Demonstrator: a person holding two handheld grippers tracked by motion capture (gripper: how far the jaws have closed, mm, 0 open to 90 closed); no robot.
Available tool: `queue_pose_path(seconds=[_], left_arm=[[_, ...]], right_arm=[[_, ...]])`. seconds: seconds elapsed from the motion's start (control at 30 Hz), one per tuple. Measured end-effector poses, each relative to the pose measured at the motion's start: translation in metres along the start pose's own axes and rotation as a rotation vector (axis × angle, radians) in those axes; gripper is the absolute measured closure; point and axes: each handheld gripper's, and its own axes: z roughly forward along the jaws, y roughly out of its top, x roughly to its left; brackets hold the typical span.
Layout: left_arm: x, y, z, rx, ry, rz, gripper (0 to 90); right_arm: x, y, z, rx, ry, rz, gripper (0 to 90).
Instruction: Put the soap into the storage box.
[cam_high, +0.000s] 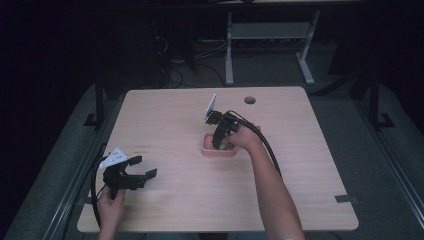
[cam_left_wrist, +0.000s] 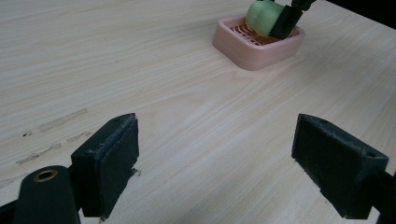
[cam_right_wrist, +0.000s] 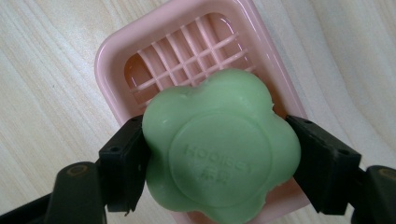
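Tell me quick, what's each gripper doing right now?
Left gripper: open, holding nothing, low over the table.
Right gripper: closed on the green soap, over the pink soap dish.

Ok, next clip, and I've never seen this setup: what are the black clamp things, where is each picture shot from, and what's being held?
No robot here: a person holds a hand-operated two-jaw tool in each hand. The high view looks down on the wooden table; the other two pictures come from cameras riding on each tool. The left tool hangs open and holds nothing, low over the near left part of the table. The right tool is clamped on a green flower-shaped soap, holding it over a pink soap dish with a slatted bottom.
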Motion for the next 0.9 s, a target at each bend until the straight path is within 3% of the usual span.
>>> queue_pose_path(seconds=[0.9], left_arm=[[0.0005, 0.0, -0.0001, -0.004, -0.002, -0.001, 14.6]], right_arm=[[-0.0005, -0.0023, 0.0004, -0.01, -0.004, 0.009, 25.5]])
